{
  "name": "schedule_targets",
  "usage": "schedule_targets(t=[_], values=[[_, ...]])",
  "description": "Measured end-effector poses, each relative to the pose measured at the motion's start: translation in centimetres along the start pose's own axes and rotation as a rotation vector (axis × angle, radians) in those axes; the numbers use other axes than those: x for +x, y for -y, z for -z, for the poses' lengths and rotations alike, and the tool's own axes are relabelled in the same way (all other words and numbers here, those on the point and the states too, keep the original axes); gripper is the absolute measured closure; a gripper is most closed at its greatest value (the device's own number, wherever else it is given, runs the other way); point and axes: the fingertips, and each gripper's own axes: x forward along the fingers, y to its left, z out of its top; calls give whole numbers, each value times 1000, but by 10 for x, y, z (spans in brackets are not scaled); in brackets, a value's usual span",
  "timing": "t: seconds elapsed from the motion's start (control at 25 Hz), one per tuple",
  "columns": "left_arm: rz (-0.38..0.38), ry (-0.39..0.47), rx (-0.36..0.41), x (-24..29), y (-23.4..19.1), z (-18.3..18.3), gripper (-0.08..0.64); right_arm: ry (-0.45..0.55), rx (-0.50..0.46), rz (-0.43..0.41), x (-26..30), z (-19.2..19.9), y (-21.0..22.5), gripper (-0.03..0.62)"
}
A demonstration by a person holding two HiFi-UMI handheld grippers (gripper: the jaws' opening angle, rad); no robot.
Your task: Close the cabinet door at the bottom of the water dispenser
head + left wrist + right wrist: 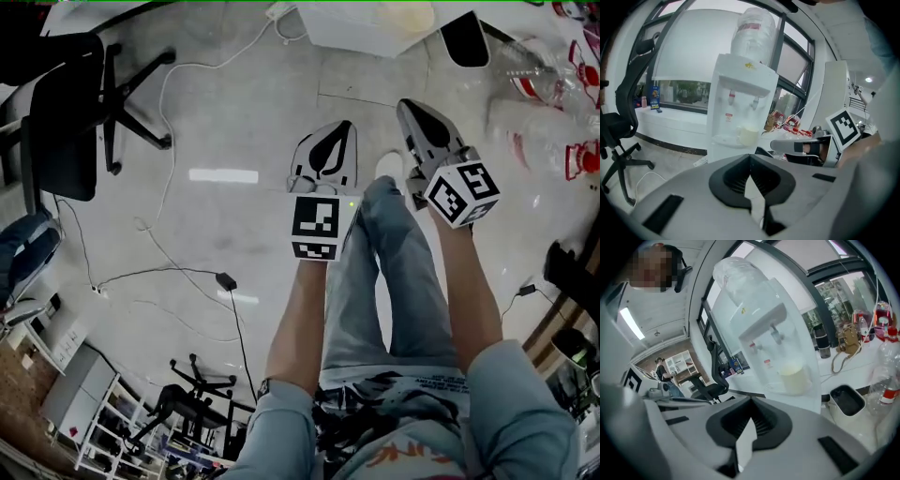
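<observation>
The white water dispenser [740, 101] stands ahead with a clear bottle [752, 30] on top and a pale cup [749, 136] on its drip tray. It also shows in the right gripper view, dispenser [776, 343]. Its lower cabinet and door are hidden behind the gripper bodies. From the head view only the dispenser's top [361, 28] shows at the upper edge. My left gripper [339, 127] and right gripper [405, 105] are held side by side above the person's legs, short of the dispenser. Both are shut and hold nothing: left gripper [750, 157], right gripper [751, 401].
A black office chair [70, 112] stands at the left, and cables [169, 187] trail over the grey floor. A dark-lined bin [846, 401] sits right of the dispenser. Plastic bottles [553, 84] crowd the far right. Shelving and another chair [187, 394] lie behind.
</observation>
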Motion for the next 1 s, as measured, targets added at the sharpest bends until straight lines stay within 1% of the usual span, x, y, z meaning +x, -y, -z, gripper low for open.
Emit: schedule_targets(t=[0.12, 0.24, 0.28, 0.36, 0.48, 0.68, 0.8, 0.92, 1.0], values=[[-34, 23, -21, -40, -8, -27, 549, -14, -56, -4, -16, -24, -47, 563], [-49, 61, 11, -86, -14, -66, 549, -37, -111, -21, -29, -50, -106, 563], [-56, 85, 17, -102, -11, -82, 549, -45, -135, -30, -37, -64, -126, 563], [-80, 157, -6, -131, -8, -117, 549, -39, -176, -46, -52, -101, -157, 563], [-100, 262, -31, -171, -3, -167, 549, 27, -202, -54, -68, -156, -194, 563], [-134, 355, 1, -228, 8, -233, 549, 102, -264, -77, -95, -215, -250, 563], [-162, 374, 42, -257, 3, -268, 549, 152, -303, -90, -102, -258, -272, 563], [-203, 391, 50, -280, 4, -288, 549, 187, -364, -106, -110, -295, -288, 562], [-228, 408, 55, -292, 4, -298, 549, 206, -379, -116, -117, -312, -298, 561]])
